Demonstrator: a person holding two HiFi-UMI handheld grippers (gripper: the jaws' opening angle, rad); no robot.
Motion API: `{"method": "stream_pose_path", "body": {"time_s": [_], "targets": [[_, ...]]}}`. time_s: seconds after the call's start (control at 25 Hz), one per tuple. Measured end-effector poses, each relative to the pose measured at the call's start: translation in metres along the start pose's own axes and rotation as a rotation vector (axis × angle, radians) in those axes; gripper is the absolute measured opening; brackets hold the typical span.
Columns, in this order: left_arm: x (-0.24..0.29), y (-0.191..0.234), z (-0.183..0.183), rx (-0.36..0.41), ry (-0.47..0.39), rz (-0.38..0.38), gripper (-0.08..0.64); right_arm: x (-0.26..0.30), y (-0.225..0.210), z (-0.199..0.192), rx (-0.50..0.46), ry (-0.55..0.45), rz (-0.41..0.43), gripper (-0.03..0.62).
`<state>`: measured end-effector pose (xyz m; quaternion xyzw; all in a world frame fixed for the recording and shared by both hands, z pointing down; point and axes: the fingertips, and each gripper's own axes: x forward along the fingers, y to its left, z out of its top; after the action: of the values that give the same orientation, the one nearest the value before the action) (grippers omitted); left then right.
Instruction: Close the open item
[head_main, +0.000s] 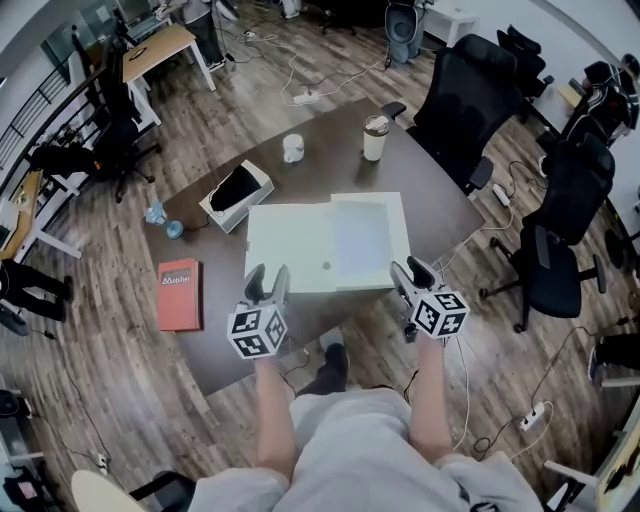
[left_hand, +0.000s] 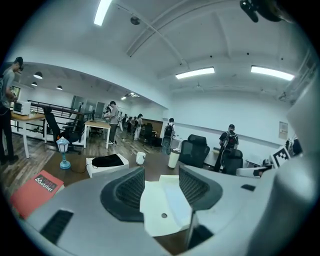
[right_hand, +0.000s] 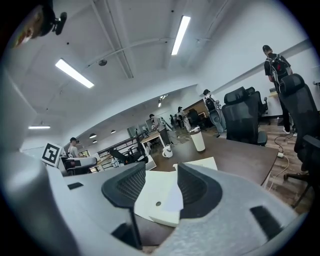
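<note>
Head view
- Left gripper (head_main: 267, 280): jaws spread wide and gripping nothing. It hovers over the near edge of the table (head_main: 430, 180), at the left near corner of the white box (head_main: 300, 245).
- Right gripper (head_main: 412, 275): jaws likewise wide apart and empty, at the box's right near corner.
- White box: lies open and flat close to the table's near edge, about midway along it. Its two halves sit side by side. The left half is plain white with a small round dot by the fold, and the right half is a paler recessed panel.
- Others: a red book (head_main: 180, 293) at the table's left edge, and a tumbler (head_main: 375, 137) and a mug (head_main: 293, 148) toward the far edge.

Left gripper view
- Left gripper (left_hand: 161, 172): the ribbed pads stand well apart, with no contact on either.
- White box (left_hand: 160, 205): seen through the gap, lower down and ahead, with the dot facing up.

Right gripper view
- Right gripper (right_hand: 161, 175): pads apart, holding nothing.
- White box (right_hand: 157, 192): framed by the gap, its near corner pointing at the camera, flat on the table.
</note>
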<state>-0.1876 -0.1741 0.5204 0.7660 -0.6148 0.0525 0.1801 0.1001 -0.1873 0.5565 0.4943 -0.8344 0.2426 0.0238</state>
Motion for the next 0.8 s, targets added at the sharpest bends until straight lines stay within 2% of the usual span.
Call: {"method": "stream_pose_path", "body": {"time_s": [0.2,0.4,0.8], "targets": [[0.045,0.014,0.016,-0.001,0.011,0.001,0.207,0.045,-0.009,0.023,0.033,-0.010,0.028,0.204],[0.085,0.034,0.027,-0.006,0.021,0.007,0.207,0.086,-0.020,0.042,0.024,-0.004,0.027,0.204],[0.140,0.070,0.044,-0.018,0.026,0.022,0.207,0.150,-0.035,0.058,0.009,0.019,0.019,0.204]]}}
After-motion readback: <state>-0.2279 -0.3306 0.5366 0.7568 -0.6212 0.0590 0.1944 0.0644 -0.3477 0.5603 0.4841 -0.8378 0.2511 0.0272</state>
